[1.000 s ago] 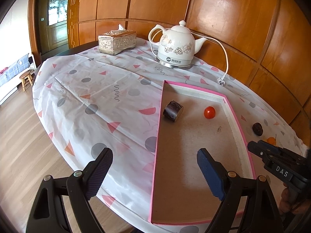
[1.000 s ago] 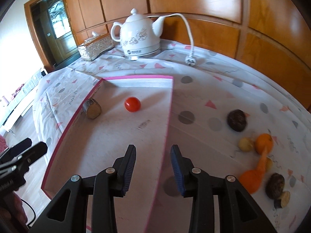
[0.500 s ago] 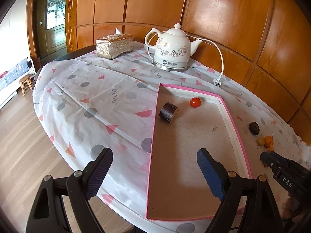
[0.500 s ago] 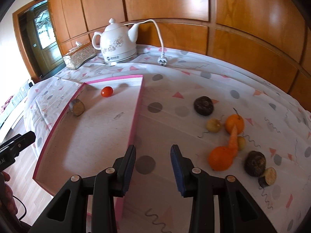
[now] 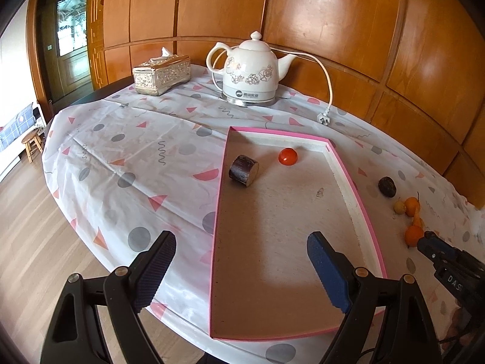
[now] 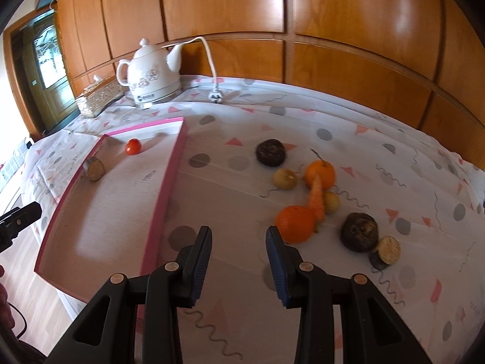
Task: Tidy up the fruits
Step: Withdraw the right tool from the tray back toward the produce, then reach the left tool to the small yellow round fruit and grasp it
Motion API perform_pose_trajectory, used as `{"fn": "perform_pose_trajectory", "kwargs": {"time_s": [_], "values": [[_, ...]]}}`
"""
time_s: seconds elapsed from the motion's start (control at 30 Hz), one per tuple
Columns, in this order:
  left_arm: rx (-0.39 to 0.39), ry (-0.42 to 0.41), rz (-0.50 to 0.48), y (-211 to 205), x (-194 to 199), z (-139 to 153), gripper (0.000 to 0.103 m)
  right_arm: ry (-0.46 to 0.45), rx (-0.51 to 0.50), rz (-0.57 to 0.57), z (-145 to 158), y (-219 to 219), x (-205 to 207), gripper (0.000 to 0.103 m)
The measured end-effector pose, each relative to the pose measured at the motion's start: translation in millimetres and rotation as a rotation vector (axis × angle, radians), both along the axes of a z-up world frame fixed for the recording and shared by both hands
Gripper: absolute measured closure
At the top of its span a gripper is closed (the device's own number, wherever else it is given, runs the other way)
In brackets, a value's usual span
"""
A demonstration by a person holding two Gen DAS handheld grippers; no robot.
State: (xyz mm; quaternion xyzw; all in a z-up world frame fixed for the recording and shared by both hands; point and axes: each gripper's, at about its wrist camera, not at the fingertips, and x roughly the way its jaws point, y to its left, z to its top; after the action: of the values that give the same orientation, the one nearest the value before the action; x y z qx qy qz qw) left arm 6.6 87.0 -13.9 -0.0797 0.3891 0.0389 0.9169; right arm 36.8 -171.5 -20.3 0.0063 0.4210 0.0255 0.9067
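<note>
On the desk (image 5: 127,139), fruit split between tray and cloth.
Near the desk's front edge lies the pink tray (image 5: 351,179), holding a brown stub (image 5: 243,170) and a tomato (image 5: 287,156); both the left hand-held gripper (image 5: 241,265) and right hand-held gripper (image 6: 238,256) hang apart, empty, the right near an orange (image 6: 295,224).

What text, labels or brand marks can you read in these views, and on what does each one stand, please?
"DAS", cut off: on the right gripper, in the left wrist view.
Logo with small print on the kettle base: too small to read.
Faint print on the tray floor: unreadable.
</note>
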Motion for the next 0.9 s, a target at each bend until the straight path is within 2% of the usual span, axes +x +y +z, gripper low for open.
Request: {"fn": "perform_pose_trajectory", "kwargs": {"time_s": [0.27,0.9], "values": [[-0.002,0.001,-0.073,-16,3,0,0.014,0.004,-0.013,-0.107,-9,-36,-14,0.066],[0.071,0.01,-0.239,-63,11,3,0.014,0.013,-0.028,-0.39,-26,-130,-50,0.065]]}}
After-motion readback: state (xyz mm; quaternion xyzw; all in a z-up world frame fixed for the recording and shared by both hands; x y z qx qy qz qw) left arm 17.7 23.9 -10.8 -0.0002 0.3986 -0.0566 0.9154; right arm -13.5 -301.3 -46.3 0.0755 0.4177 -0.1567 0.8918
